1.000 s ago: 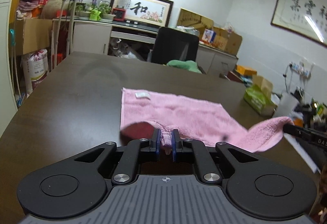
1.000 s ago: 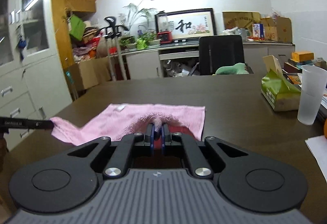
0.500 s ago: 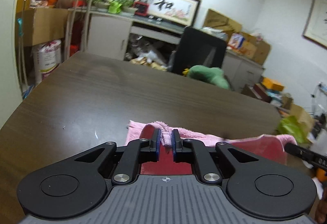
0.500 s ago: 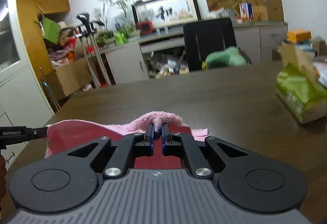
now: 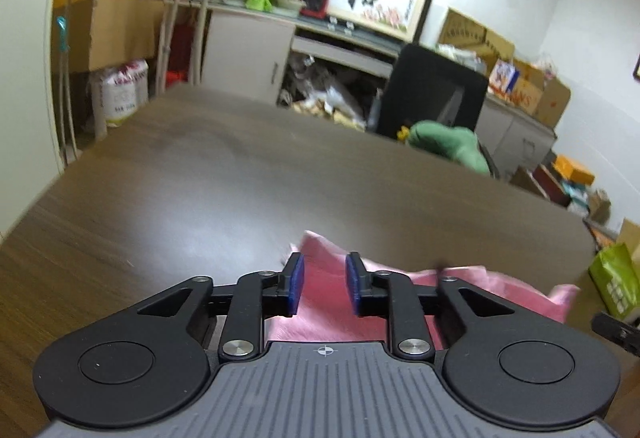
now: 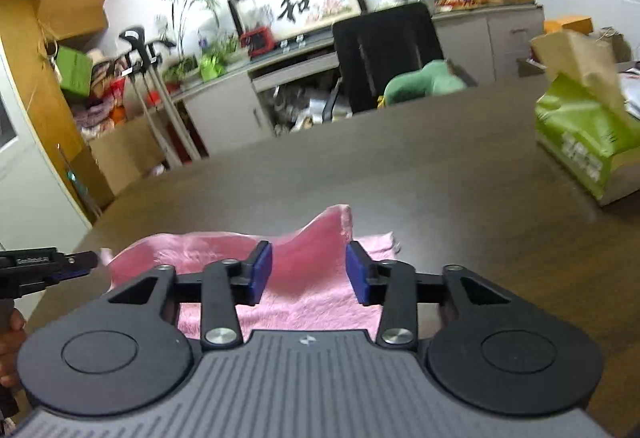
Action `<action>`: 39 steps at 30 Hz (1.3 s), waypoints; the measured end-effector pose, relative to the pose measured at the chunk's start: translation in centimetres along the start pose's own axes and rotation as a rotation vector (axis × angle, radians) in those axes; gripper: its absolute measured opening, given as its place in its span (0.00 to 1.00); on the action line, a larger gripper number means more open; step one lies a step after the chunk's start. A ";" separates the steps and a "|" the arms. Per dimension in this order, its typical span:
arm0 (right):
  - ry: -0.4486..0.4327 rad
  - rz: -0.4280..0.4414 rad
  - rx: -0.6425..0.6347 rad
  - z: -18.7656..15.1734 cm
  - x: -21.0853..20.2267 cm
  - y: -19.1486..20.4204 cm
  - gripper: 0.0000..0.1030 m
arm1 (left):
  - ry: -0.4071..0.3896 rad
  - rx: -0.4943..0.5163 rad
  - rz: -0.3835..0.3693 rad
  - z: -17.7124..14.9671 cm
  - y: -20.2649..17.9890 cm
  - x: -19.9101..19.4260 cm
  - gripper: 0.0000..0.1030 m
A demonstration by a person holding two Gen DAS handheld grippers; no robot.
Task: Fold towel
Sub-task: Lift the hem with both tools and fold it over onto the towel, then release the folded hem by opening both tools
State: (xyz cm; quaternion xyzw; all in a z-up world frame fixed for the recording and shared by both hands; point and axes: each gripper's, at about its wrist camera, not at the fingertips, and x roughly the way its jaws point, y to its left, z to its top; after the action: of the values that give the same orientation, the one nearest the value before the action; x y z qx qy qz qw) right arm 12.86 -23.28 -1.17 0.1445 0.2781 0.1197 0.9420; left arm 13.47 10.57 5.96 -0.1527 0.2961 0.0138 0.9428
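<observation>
Pink towel (image 6: 304, 278) is lying folded on the table (image 6: 460, 198), corners peaking between both jaws. Left gripper (image 5: 325, 288) and right gripper (image 6: 308, 274) are opening, pads off the cloth.

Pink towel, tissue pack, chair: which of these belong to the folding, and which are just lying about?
In use:
pink terry towel
left tongs, opening
right tongs, opening

Lying about:
green tissue pack
black office chair
green cushion
</observation>
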 end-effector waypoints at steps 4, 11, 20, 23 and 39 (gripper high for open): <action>0.013 -0.005 0.025 -0.2 0.1 -1.3 0.42 | -0.011 0.053 -0.010 -0.9 0.0 -1.1 0.34; 0.126 0.059 0.095 0.1 2.9 -3.6 0.43 | 0.114 0.179 -0.033 -4.4 -2.1 1.0 0.34; 0.197 0.069 0.107 0.9 6.4 -4.6 0.42 | 0.124 0.204 -0.040 -4.8 -2.1 1.8 0.37; 0.206 0.084 0.090 0.9 6.8 -4.2 0.39 | 0.118 0.217 -0.034 -4.9 -2.2 1.9 0.38; 0.084 -0.033 -0.032 1.0 4.7 -2.5 0.05 | 0.099 0.251 -0.013 -5.5 -3.0 1.9 0.51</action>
State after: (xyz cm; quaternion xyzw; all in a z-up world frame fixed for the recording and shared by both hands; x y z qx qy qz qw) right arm 17.61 -24.36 -3.48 0.1195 0.3179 0.1148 0.9335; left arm 12.30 6.00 1.48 -0.0362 0.3405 -0.0370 0.9388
